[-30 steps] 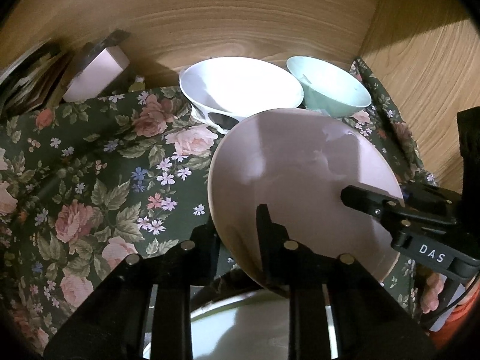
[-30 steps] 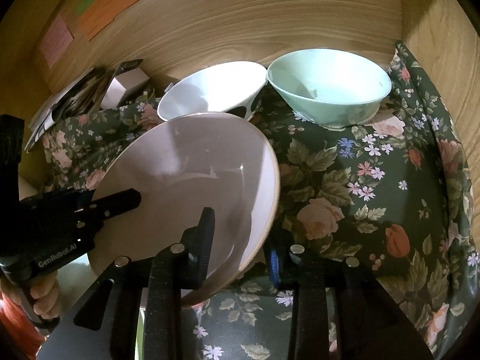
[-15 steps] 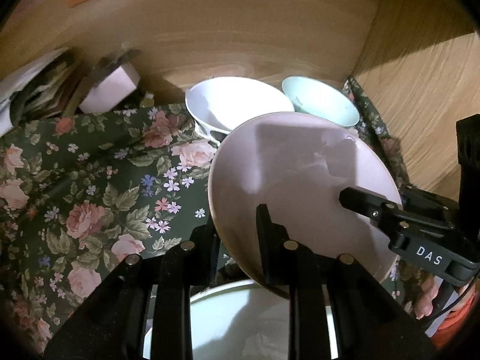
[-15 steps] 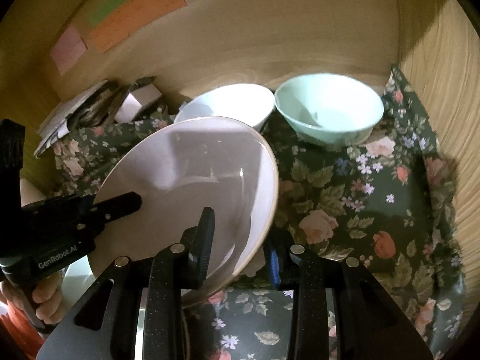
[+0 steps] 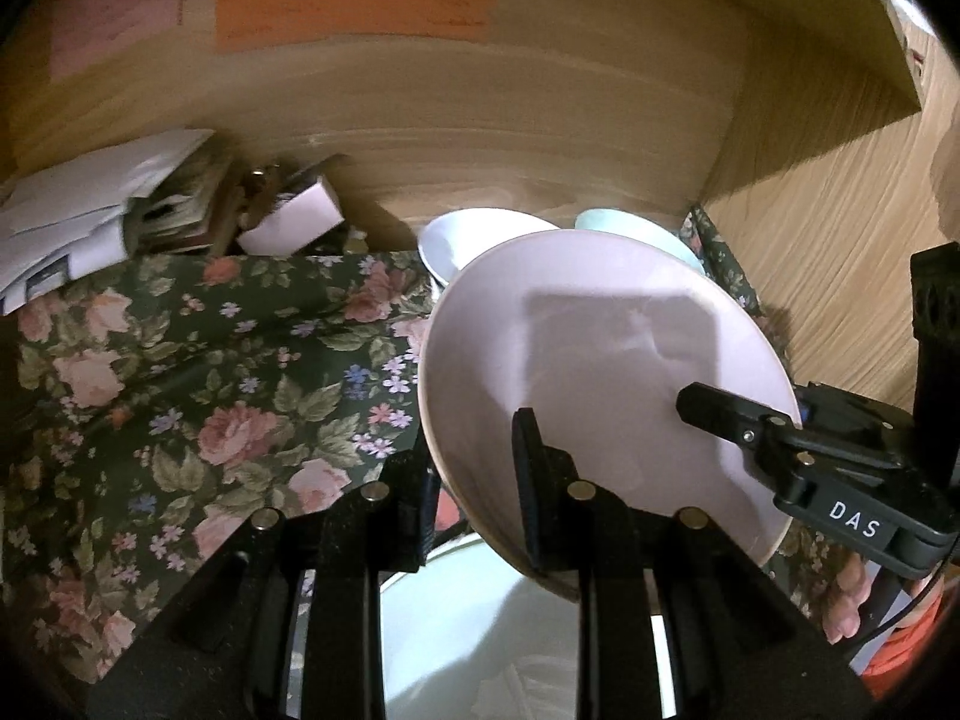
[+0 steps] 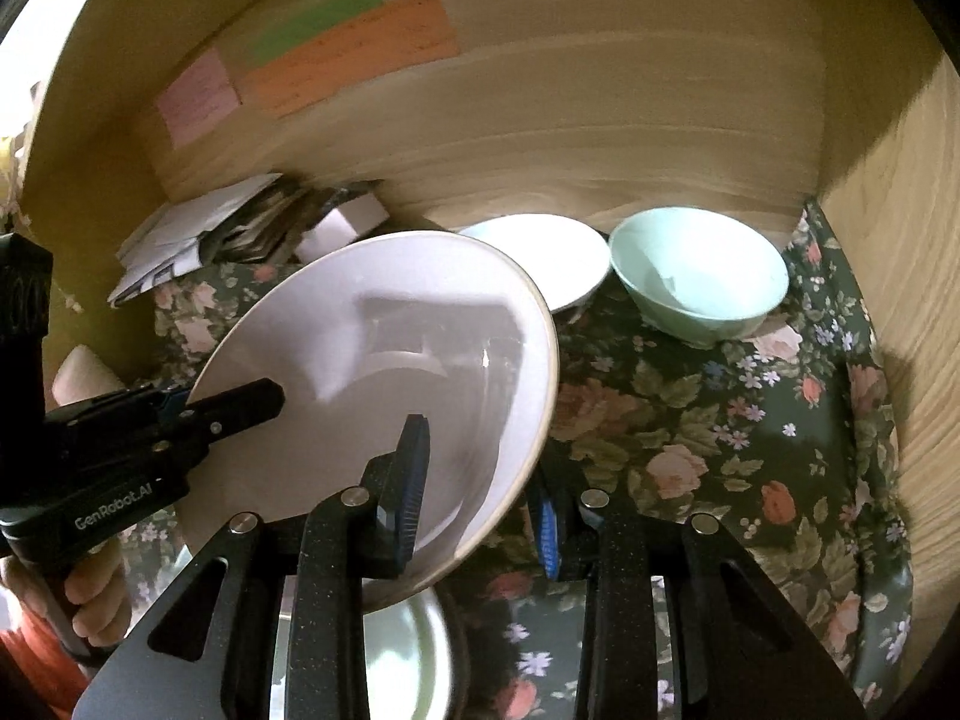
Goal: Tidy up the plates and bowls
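A pale pink plate (image 5: 600,396) (image 6: 372,384) is held in the air above the floral cloth, tilted. My left gripper (image 5: 474,498) is shut on its left rim. My right gripper (image 6: 480,498) is shut on its right rim. Each gripper shows in the other's view, the right one (image 5: 780,450) and the left one (image 6: 180,414). A white bowl (image 6: 540,252) and a mint green bowl (image 6: 696,276) stand side by side on the cloth at the back wall. A pale green plate (image 5: 480,630) (image 6: 384,660) lies below the pink plate, partly hidden by my fingers.
The floral cloth (image 6: 750,450) covers the shelf inside a wooden cabinet, with a side wall (image 6: 900,240) on the right. A stack of papers and a small box (image 5: 180,204) sit at the back left. Coloured notes (image 6: 336,60) stick to the back wall.
Both grippers have lifted the pink plate and drawn it back from the bowls; the bowls look smaller and farther, and more of the back wall shows.
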Motion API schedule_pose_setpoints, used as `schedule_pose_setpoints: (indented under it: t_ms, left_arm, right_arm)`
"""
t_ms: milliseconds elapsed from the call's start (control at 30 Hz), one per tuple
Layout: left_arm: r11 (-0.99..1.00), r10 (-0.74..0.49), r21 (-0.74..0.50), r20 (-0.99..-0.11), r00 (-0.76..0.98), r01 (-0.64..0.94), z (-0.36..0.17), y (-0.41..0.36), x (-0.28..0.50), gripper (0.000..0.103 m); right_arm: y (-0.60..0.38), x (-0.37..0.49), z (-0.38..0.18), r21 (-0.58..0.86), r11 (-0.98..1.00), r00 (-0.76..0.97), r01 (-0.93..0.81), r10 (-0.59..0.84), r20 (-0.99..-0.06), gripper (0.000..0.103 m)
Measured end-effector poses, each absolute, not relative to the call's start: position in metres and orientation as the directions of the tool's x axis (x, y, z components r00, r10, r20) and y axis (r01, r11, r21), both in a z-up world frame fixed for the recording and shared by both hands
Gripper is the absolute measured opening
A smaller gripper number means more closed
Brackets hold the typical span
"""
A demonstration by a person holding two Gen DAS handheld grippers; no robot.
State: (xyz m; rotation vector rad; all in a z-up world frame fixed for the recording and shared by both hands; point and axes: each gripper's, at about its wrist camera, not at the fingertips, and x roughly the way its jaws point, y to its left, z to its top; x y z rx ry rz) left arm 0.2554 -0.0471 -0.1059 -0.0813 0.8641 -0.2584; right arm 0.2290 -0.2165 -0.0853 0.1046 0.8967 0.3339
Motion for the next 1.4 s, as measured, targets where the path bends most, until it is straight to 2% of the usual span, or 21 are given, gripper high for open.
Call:
schedule_pose_setpoints:
  t_ms: [767,1400]
  left_arm:
    - [0.982,-0.171,-0.178,-0.706,0.687,0.061,-0.09,0.032,0.188,0.022]
    - [0.974,-0.097,-0.212,-0.702,0.706,-0.076,-0.097,0.105,0.134,0.022]
  right_arm:
    - [-0.137,0.2,-0.075,0.235,0.89,0.531,-0.391,0.427,-0.732,0.028]
    - [-0.062,0.177,-0.078,0.242,0.827,0.462,-0.507,0.498,-0.734,0.028]
